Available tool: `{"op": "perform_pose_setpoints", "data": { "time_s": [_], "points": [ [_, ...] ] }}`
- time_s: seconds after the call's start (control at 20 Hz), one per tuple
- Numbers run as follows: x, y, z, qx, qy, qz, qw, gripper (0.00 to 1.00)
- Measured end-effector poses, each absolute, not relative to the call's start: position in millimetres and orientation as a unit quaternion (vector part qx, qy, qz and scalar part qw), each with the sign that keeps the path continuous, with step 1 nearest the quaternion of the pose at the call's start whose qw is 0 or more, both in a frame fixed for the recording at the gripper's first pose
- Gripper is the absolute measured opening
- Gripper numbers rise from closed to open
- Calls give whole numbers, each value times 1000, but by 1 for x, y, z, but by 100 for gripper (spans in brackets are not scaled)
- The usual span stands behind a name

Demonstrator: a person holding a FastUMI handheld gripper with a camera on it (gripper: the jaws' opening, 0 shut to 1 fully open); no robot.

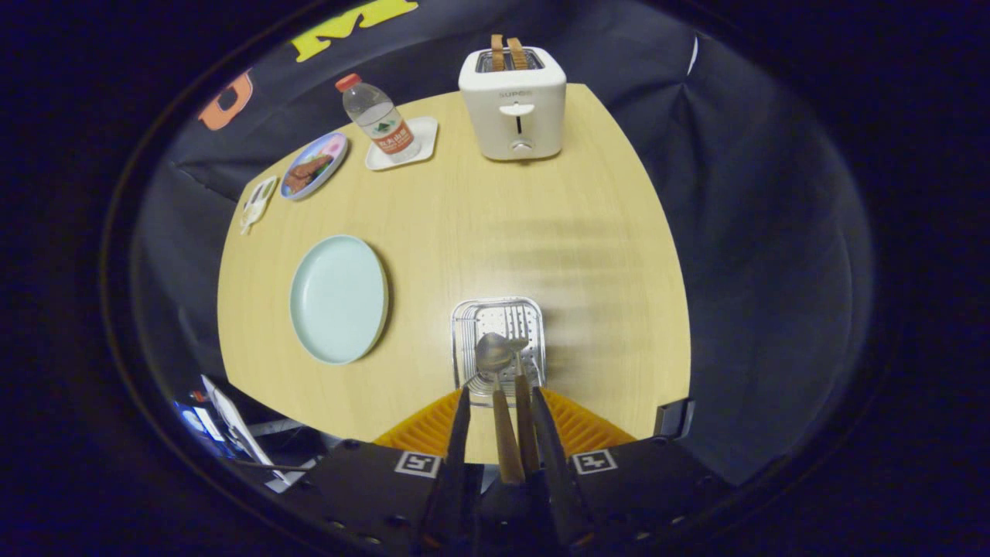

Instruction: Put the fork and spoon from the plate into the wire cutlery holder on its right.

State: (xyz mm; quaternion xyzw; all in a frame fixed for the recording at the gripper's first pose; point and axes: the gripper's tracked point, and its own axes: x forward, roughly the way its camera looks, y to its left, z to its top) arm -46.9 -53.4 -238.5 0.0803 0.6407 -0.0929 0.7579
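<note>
While tool (499, 422) grips fork (524, 402) & spoon (495, 371), holder (499, 340) sits just ahead.

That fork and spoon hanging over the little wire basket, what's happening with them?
A person's hand-held tool is shut on two wooden-handled pieces of cutlery, a metal spoon and a metal fork, gripping both handles side by side between its fingers. Their heads hang over the silver wire cutlery holder just ahead of the fingers, and whether they touch it is hard to tell. To the holder's left, the round pale green plate they came from lies bare on the light wooden table.
</note>
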Motion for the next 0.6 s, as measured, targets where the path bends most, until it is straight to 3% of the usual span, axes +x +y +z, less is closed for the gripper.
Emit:
{"op": "perform_pose_setpoints", "data": {
  "time_s": [0.25, 0.6],
  "points": [
    [-18, -55, -229, 53, 581, -80, 808, 98],
    [19, -28, -200, 39, 507, -67, 858, 97]
  ]
}}
